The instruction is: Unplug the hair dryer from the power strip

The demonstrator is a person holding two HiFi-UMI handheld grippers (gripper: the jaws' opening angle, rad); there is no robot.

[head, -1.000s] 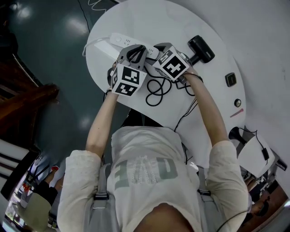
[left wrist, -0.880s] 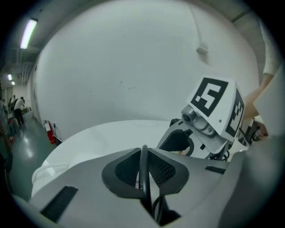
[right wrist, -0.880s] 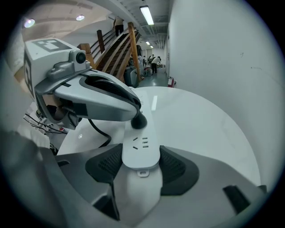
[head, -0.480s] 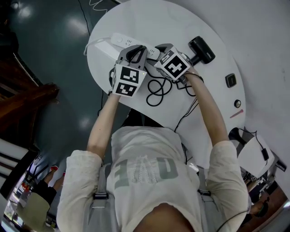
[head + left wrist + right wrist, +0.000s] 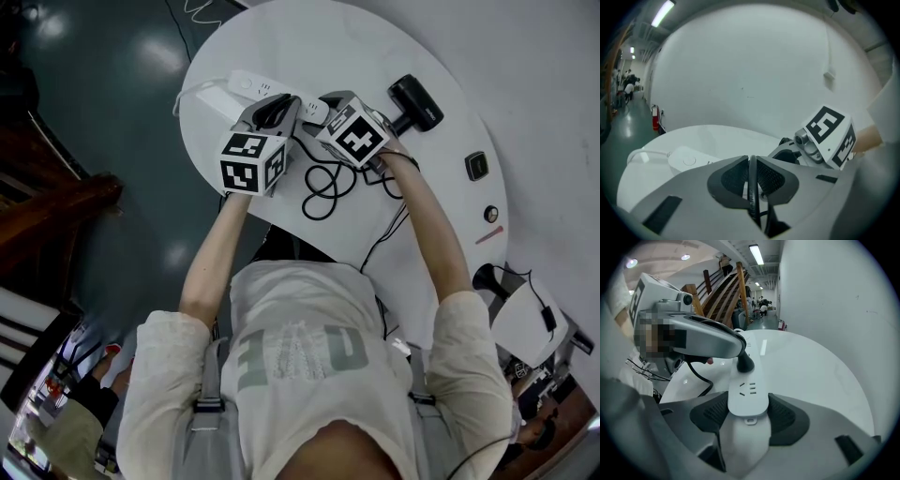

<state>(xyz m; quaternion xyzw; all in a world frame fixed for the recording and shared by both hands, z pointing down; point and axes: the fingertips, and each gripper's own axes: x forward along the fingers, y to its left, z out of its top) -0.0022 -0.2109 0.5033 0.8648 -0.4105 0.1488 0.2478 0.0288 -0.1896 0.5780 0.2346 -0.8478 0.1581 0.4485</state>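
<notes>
- Your left gripper has its pads pinched shut on the thin black cord.
- Your right gripper has its pads clamped on the near end of the white power strip, pinning it down.
- The plug sits in its socket further along the strip, so the unplugging step is in hand but not done.
- You seem to hold the cord just short of the plug, though your left gripper's body covers that spot.
- The hair dryer lies on the white table, beyond your right hand.
- Next, pull straight up and away from the socket while your right holds firm.
</notes>
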